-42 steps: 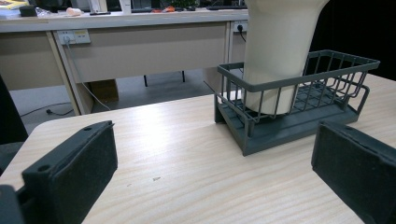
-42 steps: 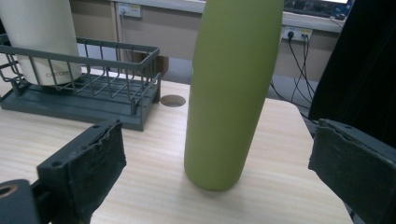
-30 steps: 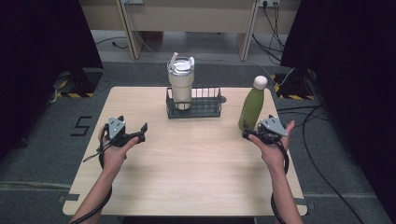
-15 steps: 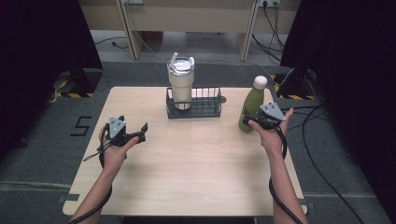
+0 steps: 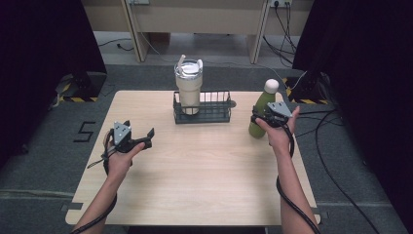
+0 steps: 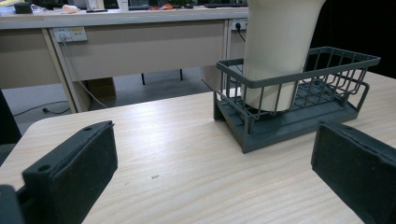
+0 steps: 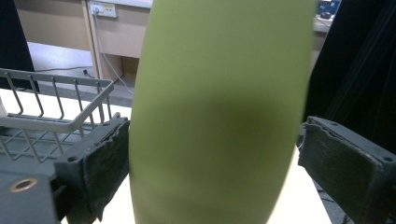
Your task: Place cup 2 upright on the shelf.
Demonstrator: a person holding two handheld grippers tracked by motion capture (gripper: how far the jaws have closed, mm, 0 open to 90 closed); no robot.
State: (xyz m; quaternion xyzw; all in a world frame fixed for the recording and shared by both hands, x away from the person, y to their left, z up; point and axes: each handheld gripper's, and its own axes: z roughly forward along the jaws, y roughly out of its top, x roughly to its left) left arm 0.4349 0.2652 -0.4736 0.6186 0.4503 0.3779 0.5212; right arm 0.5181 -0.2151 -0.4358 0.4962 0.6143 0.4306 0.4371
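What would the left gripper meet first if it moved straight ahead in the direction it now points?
Probably the wire basket: it stands ahead of the open left gripper, right of centre, with the cream tumbler inside. Depth is unclear, so it might pass the basket's near corner.

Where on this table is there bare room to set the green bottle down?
The table's near half between both hands is bare, as is the left back corner beside the rack. The rack's right half is free; the tumbler fills its left. It is crowded around the bottle and right gripper.
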